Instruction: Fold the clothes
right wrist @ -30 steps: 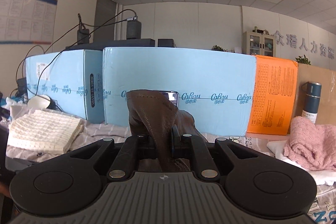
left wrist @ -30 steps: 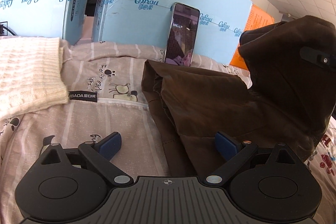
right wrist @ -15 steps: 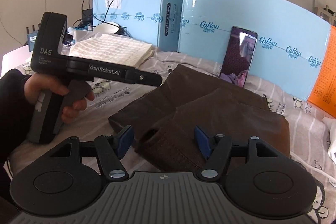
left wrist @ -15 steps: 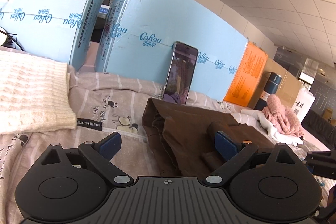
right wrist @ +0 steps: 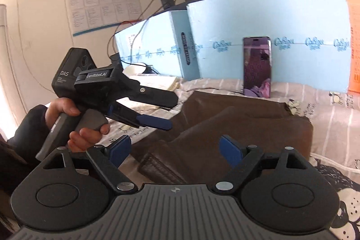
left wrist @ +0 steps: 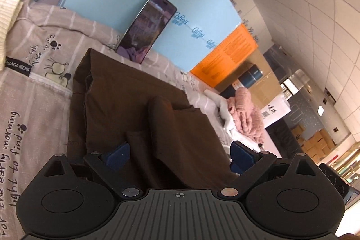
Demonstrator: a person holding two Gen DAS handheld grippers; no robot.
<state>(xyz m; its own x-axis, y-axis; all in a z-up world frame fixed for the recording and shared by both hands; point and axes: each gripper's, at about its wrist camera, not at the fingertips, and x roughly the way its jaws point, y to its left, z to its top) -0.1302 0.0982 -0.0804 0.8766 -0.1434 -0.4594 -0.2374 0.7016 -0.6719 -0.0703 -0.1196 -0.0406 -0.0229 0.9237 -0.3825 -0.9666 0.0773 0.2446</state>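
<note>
A dark brown garment (left wrist: 135, 109) lies folded on the patterned bedsheet (left wrist: 33, 105), with its ribbed hem (right wrist: 162, 165) nearest the right wrist camera. My left gripper (left wrist: 180, 154) is open and tilted, hovering over the garment's near edge with nothing between its blue pads. My right gripper (right wrist: 175, 151) is open too, just above the folded garment (right wrist: 236, 127). In the right wrist view the left gripper (right wrist: 157, 111) shows at the left, held by a person's hand (right wrist: 74, 125), jaws apart above the garment's left edge.
A phone (right wrist: 256, 66) leans upright against light blue boxes (right wrist: 281, 21) behind the garment. A cream knit (left wrist: 9, 15) lies folded at far left. A pink knit (left wrist: 247, 114) on white cloth and a dark flask (left wrist: 249, 80) sit to the right, by an orange box (left wrist: 227, 55).
A second ago my right gripper held a fold of the brown garment up; it has let go and now hovers open over the flat garment. The left gripper has tilted and moved over the garment.
</note>
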